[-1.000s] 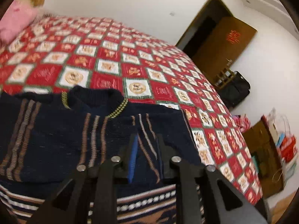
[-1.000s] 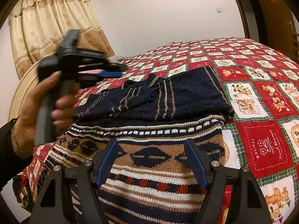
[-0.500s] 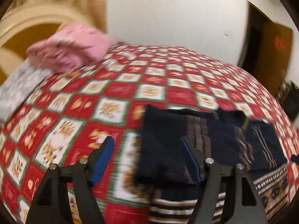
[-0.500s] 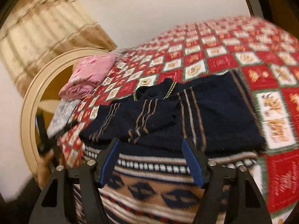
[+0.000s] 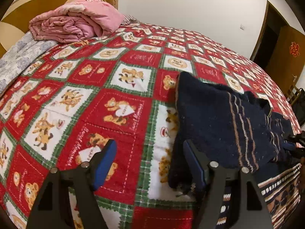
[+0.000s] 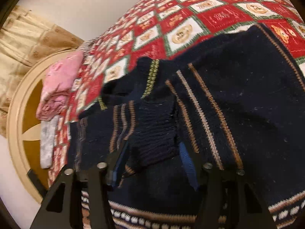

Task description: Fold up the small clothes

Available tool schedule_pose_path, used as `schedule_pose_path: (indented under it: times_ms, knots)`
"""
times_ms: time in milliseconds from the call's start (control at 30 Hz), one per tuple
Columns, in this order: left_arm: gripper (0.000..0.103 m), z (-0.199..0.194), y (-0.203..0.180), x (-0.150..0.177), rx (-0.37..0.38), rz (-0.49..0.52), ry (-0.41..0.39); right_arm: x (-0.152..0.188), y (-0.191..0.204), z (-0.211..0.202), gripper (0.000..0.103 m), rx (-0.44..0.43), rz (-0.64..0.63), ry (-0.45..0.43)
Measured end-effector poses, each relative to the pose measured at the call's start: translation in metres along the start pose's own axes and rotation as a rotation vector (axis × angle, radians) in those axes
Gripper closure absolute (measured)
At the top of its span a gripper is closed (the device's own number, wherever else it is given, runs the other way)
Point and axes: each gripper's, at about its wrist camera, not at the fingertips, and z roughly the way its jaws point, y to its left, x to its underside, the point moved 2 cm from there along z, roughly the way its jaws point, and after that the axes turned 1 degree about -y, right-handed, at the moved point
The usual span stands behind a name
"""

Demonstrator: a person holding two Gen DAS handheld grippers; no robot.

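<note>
A navy knit sweater (image 5: 219,114) with tan stripes lies on the red patchwork bedspread (image 5: 95,95), both sleeves folded across its chest. My left gripper (image 5: 148,152) stands open over the bedspread at the sweater's left edge. Its right finger (image 5: 194,164) overlaps the dark fabric and nothing is gripped. In the right wrist view my right gripper (image 6: 152,150) hangs low over the sweater (image 6: 238,95), below its collar (image 6: 150,76). Its jaws are closing with the ribbed cuff of a folded sleeve (image 6: 154,129) between them; the pads do not visibly press on it.
A folded pink blanket (image 5: 76,19) and a grey patterned cloth (image 5: 17,59) lie by the round headboard (image 6: 21,114). A gold curtain (image 6: 28,38) hangs behind it. A dark doorway (image 5: 270,32) is at the far right.
My left gripper let go of the folded sweater part, opened and swung left to the sweater's left edge. My right gripper moved forward over the folded sleeve, and its jaws have narrowed.
</note>
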Motion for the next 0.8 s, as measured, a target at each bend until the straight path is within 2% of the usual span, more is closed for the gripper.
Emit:
schedule_pose_path:
  times_ms: [33,67,133,333,533,667,800]
  knots:
    - [0.029,0.000,0.000,0.000,0.005,-0.002,-0.002,-0.001,0.001,0.001,0.077,0.003,-0.009,-0.003]
    - [0.029,0.000,0.000,0.000,0.005,0.001,-0.002,-0.002,0.003,0.004,0.083,0.000,-0.020,0.004]
    - [0.029,-0.001,-0.002,0.000,0.004,0.013,-0.009,-0.001,0.006,0.004,0.088,0.003,-0.039,-0.001]
    - [0.029,-0.010,-0.009,-0.001,0.025,0.030,-0.024,-0.005,0.020,-0.029,0.090,0.045,-0.162,-0.110]
    - [0.029,-0.012,-0.027,0.001,0.035,0.071,-0.009,-0.016,0.019,-0.062,0.090,0.090,-0.208,-0.191]
    - [0.025,-0.012,-0.043,0.006,0.023,0.120,-0.004,-0.021,0.005,-0.062,0.090,0.129,-0.194,-0.196]
    - [0.024,-0.001,-0.055,0.014,-0.007,0.168,0.042,-0.022,-0.018,-0.041,0.090,0.168,-0.156,-0.148]
